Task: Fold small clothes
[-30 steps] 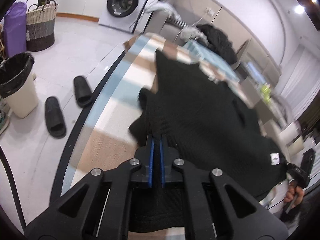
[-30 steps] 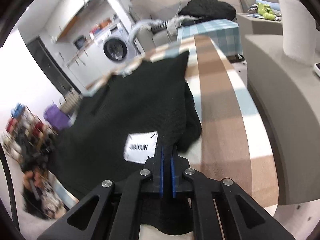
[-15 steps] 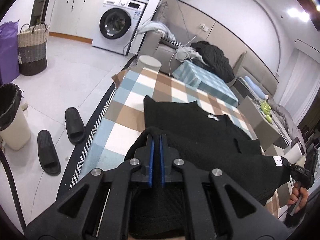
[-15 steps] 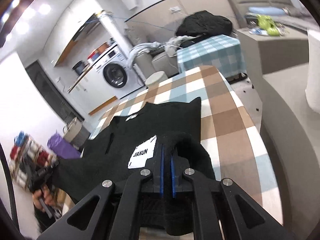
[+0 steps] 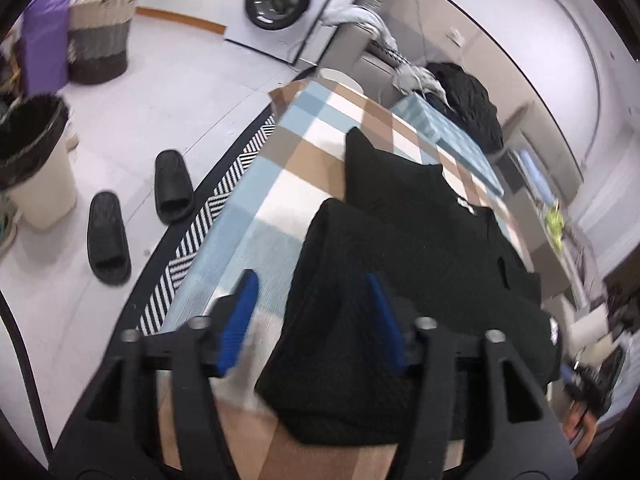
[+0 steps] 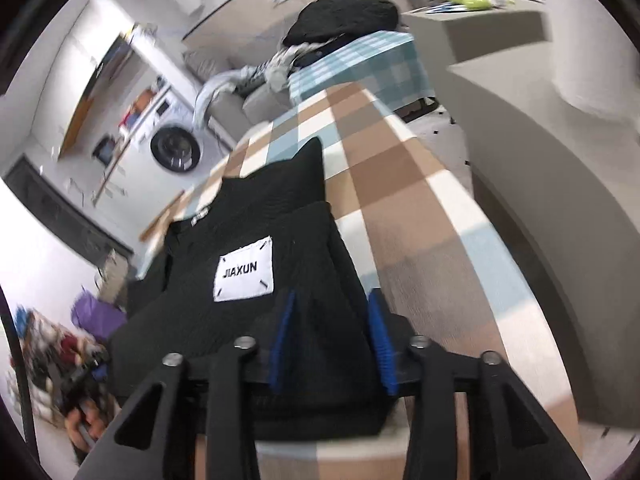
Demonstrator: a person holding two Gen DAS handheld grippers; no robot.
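A black knit garment [image 5: 420, 232] lies on the checked tablecloth [image 5: 304, 152], its near part folded over onto the rest. My left gripper [image 5: 312, 312] hovers at the fold's near left corner with its jaws opening. Its left pad is over bare cloth, and the fold lies loose against the right one. In the right wrist view the same garment [image 6: 280, 200] shows a white JIAXUN label [image 6: 245, 270]. My right gripper [image 6: 331, 332] is at the near right corner, jaws opening, with the black fabric between the blue pads but no longer pinched.
Two black slippers [image 5: 132, 216], a lined bin [image 5: 32, 160], a woven basket [image 5: 100, 40] and a washing machine [image 5: 280, 0] are on the floor to the left. A zigzag rug [image 5: 208, 216] edges the table. A beige counter [image 6: 540, 152] runs along the right, with a clothes pile [image 6: 344, 16] behind.
Both grippers were shut on the garment's edge and carried it forward over the table. Their jaws have now parted, and the folded edge rests on the garment.
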